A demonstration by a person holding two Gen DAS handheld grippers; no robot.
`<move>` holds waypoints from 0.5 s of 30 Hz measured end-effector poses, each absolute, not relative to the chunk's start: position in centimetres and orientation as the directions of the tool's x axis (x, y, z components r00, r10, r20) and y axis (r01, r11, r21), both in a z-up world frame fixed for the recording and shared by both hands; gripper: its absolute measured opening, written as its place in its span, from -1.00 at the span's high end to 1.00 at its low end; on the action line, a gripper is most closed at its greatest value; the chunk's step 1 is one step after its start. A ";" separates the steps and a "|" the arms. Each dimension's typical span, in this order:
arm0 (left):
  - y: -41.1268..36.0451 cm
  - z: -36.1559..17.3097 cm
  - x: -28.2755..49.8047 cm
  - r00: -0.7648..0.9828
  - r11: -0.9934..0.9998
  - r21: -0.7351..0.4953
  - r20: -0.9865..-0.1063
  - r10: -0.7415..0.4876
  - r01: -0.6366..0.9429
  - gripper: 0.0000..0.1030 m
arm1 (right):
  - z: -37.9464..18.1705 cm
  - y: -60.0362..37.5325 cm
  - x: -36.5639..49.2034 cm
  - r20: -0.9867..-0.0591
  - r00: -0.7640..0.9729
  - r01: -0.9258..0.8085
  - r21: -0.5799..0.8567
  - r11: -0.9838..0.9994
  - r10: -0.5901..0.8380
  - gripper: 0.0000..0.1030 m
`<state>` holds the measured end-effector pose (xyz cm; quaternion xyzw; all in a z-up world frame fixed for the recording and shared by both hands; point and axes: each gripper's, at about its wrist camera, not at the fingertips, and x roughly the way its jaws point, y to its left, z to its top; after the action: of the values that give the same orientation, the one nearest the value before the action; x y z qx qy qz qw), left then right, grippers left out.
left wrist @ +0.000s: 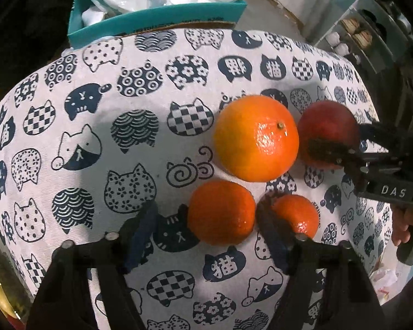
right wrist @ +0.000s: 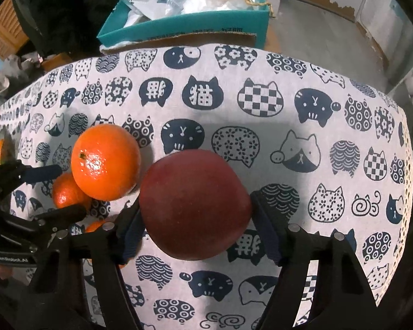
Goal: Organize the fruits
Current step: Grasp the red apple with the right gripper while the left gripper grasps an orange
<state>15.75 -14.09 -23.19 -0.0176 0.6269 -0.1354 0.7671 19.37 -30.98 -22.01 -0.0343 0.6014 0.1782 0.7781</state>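
Left gripper brackets one of three oranges, untouched; right gripper clamps the single red apple.

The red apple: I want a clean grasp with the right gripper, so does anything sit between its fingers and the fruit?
Nothing visible does. The right gripper straddles the red apple, a finger at each side. The large orange sits apart to the apple's left, outside the fingers.
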 end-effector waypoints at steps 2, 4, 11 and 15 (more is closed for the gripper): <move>-14.4 -23.2 15.6 0.188 0.962 -0.183 -0.957 -0.221 0.203 -0.36 | -22.0 -31.1 19.4 -0.946 0.215 -0.316 0.166 0.934 0.241 -0.38; -14.6 -23.1 15.5 0.188 0.959 -0.184 -0.956 -0.226 0.217 -0.19 | -22.1 -31.2 19.3 -0.945 0.218 -0.312 0.170 0.935 0.245 -0.38; -15.2 -22.6 14.9 0.225 0.955 -0.150 -0.952 -0.209 0.255 0.10 | -21.8 -30.6 18.3 -0.943 0.258 -0.325 0.121 0.938 0.211 -0.35; -15.1 -21.7 14.7 0.250 0.956 -0.145 -0.945 -0.211 0.257 0.10 | -21.2 -30.1 17.7 -0.936 0.291 -0.328 0.097 0.939 0.199 -0.35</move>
<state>14.68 -15.13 -21.72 0.0192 0.5941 -0.1479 0.7905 17.70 -30.06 -21.25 -0.0567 0.5720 0.1644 0.8016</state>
